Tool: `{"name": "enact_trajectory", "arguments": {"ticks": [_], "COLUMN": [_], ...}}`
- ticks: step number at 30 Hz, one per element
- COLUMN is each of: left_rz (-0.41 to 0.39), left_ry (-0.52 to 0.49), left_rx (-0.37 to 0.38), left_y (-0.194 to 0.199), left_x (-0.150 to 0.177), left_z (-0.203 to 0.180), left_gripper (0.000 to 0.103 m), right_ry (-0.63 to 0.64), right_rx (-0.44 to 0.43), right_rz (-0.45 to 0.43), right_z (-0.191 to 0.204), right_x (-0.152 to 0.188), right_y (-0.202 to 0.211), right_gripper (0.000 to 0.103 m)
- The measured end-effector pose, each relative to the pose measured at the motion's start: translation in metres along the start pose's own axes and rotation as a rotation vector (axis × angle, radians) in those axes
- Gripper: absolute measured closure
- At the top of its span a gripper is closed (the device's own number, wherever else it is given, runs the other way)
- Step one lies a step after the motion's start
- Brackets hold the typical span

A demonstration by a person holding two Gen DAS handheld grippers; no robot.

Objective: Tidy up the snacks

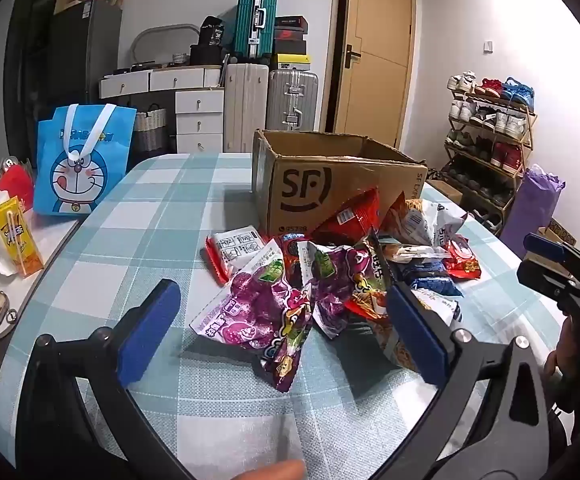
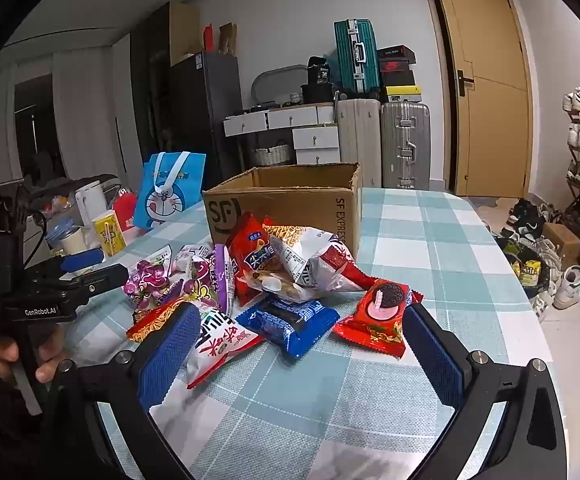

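Snack packets heaped against cardboard box, beside blue bag

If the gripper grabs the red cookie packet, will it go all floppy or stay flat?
Probably mostly flat. The red cookie packet lies flat on the checked tablecloth, and its picture shows a sandwich cookie, so something stiff likely fills it. Its crimped ends would likely bend. The shiny wrapper may be slippery, and a hard squeeze could crack what's inside.
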State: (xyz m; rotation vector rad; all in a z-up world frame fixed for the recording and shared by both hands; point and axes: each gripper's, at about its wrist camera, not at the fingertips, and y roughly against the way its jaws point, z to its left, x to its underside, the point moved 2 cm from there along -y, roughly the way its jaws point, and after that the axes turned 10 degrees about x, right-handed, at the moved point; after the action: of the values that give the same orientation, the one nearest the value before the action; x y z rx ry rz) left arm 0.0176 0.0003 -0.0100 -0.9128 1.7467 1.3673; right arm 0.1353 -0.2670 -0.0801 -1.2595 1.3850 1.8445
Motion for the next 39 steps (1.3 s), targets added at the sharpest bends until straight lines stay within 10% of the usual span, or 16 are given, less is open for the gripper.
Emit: {"name": "enact_trajectory", "arguments": {"ticks": [39], "left_rz": [-0.007], "left_ry": [-0.02], "left_rx": [0.005], "left_y": [0.0], "left_x": [0.0005], "left_z": [-0.0061], "left_gripper": [0.0], "right_ry": [0.004], "right_rx": [0.003], "right_rz": [-0.003], "right_z": [-0.0005], "right_x": [-0.0001], "right_y": [-0.0009], "right_gripper": [0.0]}}
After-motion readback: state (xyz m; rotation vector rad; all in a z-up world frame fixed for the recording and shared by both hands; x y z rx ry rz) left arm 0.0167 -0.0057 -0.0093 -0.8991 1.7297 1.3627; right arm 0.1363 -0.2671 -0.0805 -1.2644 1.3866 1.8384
